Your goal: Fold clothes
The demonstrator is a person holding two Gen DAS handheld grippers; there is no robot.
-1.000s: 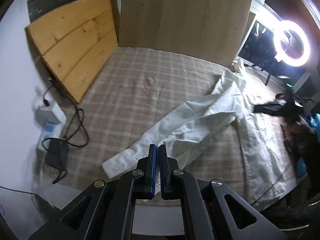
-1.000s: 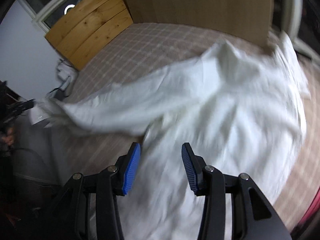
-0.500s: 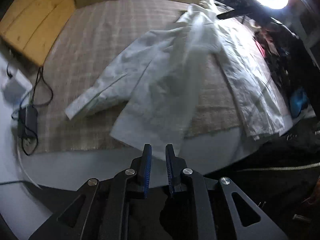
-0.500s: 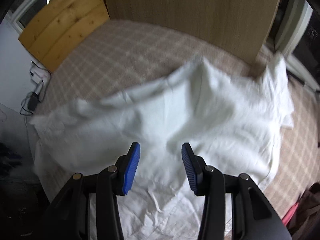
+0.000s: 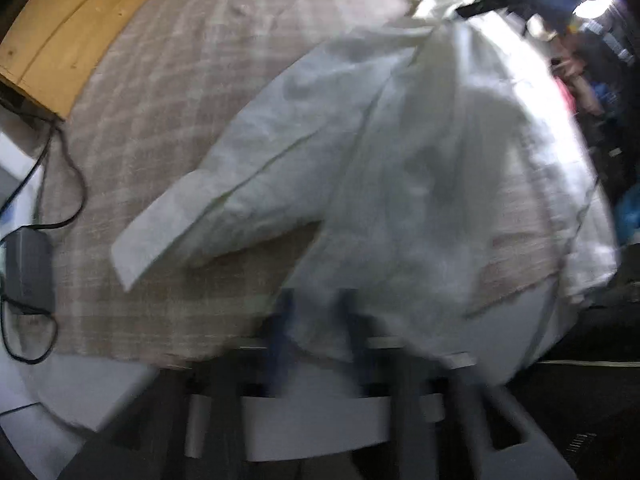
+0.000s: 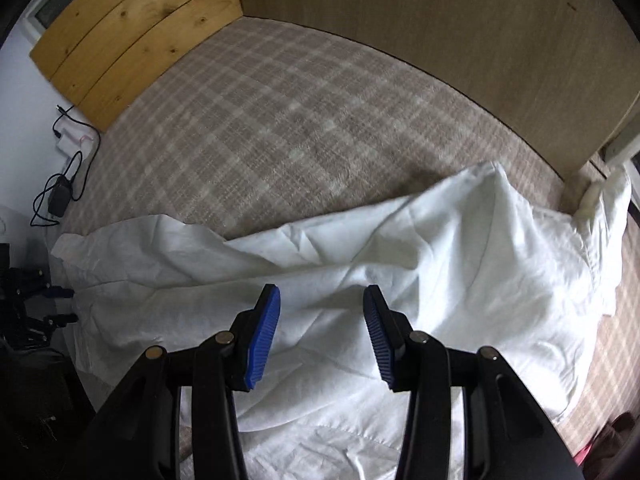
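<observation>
Plaid woven cloth (image 6: 280,120), crumpled white shirt (image 6: 460,272)

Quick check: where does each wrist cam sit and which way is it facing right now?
Left wrist: on the left gripper, looking steeply down at the white long-sleeved shirt; its blurred fingers show, shirt hem between them.
Right wrist: on the right gripper, looking down over the shirt's body; its blue-padded fingers show, open and empty.
Shared: shirt, beige plaid bedcover, pine plank panel.

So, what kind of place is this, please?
Probably a bedroom at home: a white shirt lies on a bed with a checked cover, a wooden board leans at its end, and a charger cable lies beside it.
</observation>
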